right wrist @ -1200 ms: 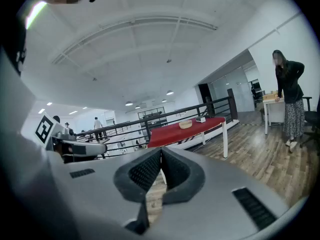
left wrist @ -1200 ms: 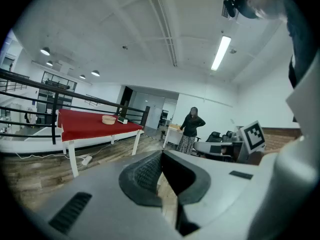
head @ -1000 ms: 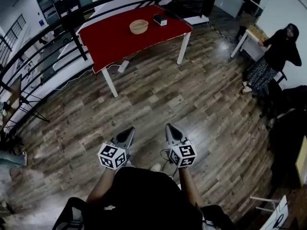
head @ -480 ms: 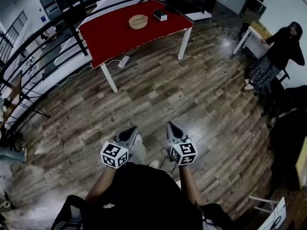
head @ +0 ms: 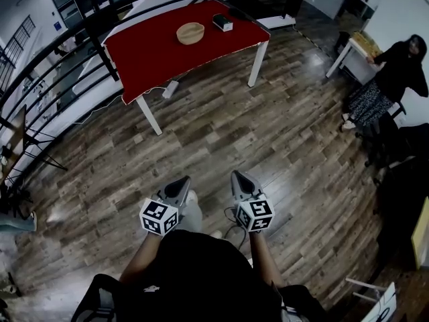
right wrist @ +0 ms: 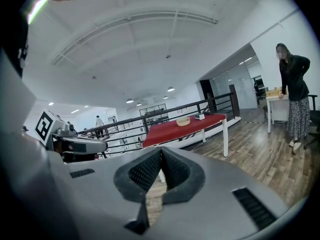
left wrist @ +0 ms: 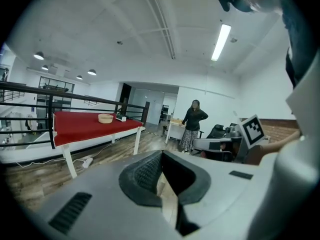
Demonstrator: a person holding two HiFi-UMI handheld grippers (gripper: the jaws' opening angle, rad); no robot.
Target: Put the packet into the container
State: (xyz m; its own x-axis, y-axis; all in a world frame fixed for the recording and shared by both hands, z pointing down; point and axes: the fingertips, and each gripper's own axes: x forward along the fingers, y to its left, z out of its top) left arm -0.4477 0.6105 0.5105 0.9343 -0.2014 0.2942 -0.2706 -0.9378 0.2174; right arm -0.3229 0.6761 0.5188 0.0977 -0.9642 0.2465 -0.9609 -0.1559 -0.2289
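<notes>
Far off on the red table (head: 161, 52) stand a shallow wooden bowl (head: 190, 33) and, to its right, a small dark-and-white packet (head: 222, 23). Both grippers are held low in front of the person's body, over the wooden floor, well short of the table. The left gripper (head: 182, 182) is shut with nothing in it, and so is the right gripper (head: 236, 177). The left gripper view has its closed jaws (left wrist: 161, 156) under the distant bowl (left wrist: 105, 118) and packet (left wrist: 121, 117). In the right gripper view the gripper (right wrist: 161, 151) points toward the bowl (right wrist: 183, 121) and packet (right wrist: 200, 116).
A black railing (head: 60, 52) runs behind and left of the table. A person in dark clothes (head: 389, 79) stands at a small white table at the right. A power strip (head: 170, 89) lies on the floor under the red table. Dark chairs (head: 402, 159) crowd the right edge.
The head view has shifted a little, so the table sits slightly further left. A shoe has come forward beneath the left gripper. Both grippers keep the same shut pose.
</notes>
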